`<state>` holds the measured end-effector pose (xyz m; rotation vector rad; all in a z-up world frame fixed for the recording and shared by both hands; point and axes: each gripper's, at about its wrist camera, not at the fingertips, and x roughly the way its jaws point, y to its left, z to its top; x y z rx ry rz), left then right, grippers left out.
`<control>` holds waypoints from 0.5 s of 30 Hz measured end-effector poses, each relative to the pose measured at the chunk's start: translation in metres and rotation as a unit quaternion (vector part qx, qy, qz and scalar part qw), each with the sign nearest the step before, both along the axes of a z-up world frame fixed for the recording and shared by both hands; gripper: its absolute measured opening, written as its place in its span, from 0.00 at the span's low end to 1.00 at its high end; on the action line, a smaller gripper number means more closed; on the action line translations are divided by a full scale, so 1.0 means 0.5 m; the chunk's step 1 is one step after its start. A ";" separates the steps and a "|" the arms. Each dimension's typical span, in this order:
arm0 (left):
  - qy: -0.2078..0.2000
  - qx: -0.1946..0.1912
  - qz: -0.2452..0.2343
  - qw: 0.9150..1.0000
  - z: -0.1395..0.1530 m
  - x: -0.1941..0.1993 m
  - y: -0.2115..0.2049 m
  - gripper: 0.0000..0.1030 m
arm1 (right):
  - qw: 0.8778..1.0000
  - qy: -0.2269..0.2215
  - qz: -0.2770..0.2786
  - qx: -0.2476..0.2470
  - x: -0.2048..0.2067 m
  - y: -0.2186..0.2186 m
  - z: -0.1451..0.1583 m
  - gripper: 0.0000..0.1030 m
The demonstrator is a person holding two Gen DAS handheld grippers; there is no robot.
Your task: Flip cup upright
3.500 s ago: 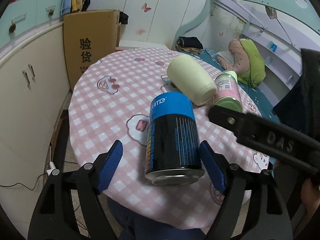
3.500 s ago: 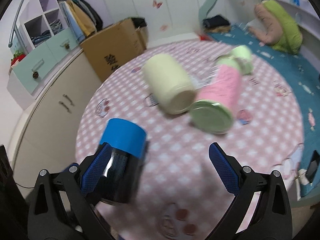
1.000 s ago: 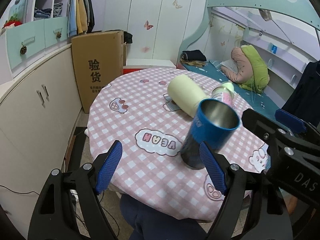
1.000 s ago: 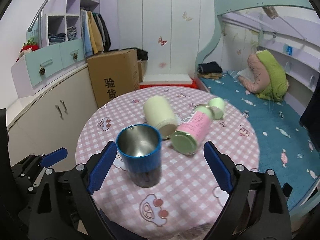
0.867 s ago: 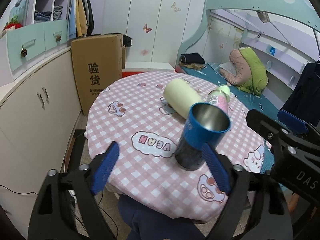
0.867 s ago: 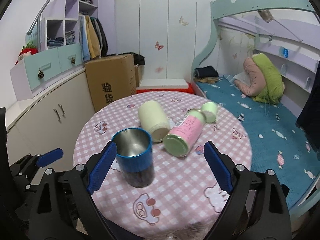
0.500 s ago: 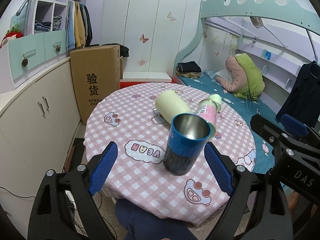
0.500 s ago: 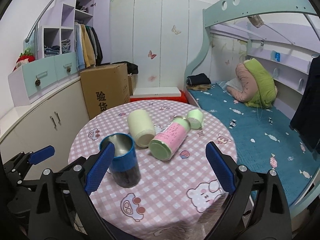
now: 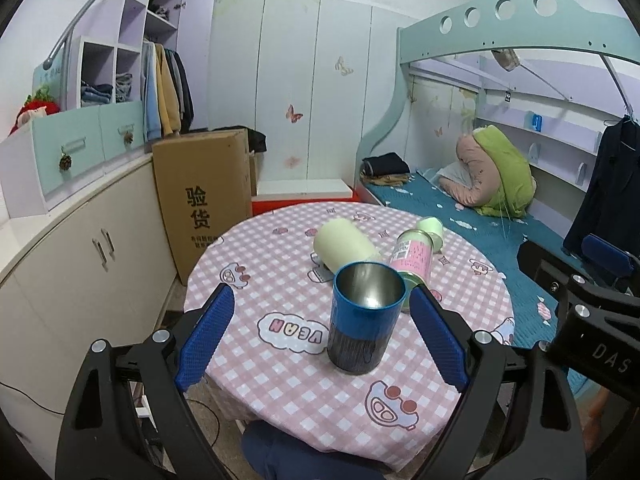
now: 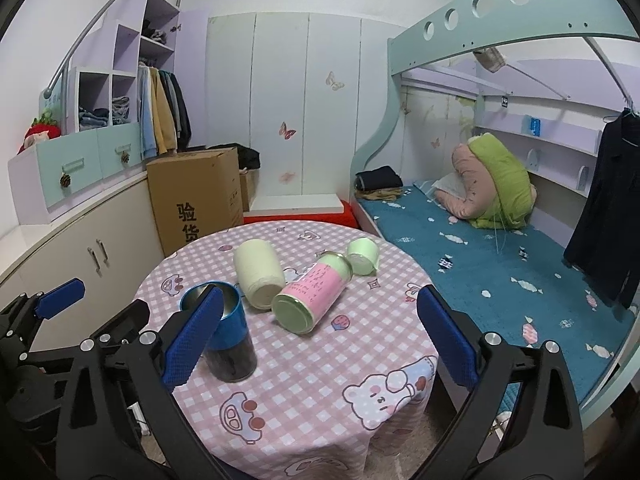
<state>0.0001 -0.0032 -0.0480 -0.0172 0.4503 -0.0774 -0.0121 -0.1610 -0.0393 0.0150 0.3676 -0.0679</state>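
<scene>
A blue and black metal cup [image 9: 365, 316] stands upright, mouth up, on the round pink checked table [image 9: 280, 360]; it also shows in the right wrist view [image 10: 224, 340]. My left gripper [image 9: 320, 334] is open and empty, held back from the cup near the table's front edge. My right gripper [image 10: 320, 336] is open and empty, pulled back above the front edge. A cream cup [image 10: 259, 273] lies on its side behind the blue cup.
A pink bottle with green ends [image 10: 312, 294] lies on its side next to a loose green cap [image 10: 363, 256]. A cardboard box [image 9: 204, 200] and cabinets stand left of the table. A bunk bed [image 10: 500, 232] is to the right.
Earlier the blue cup lay on its side between my left fingers. It now stands upright and free. Both grippers have drawn back and up from the table.
</scene>
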 end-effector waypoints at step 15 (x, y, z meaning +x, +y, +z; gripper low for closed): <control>-0.019 0.001 0.012 1.000 0.007 -0.004 0.000 0.83 | 1.000 -0.017 -0.002 0.000 -0.013 0.002 0.006 0.95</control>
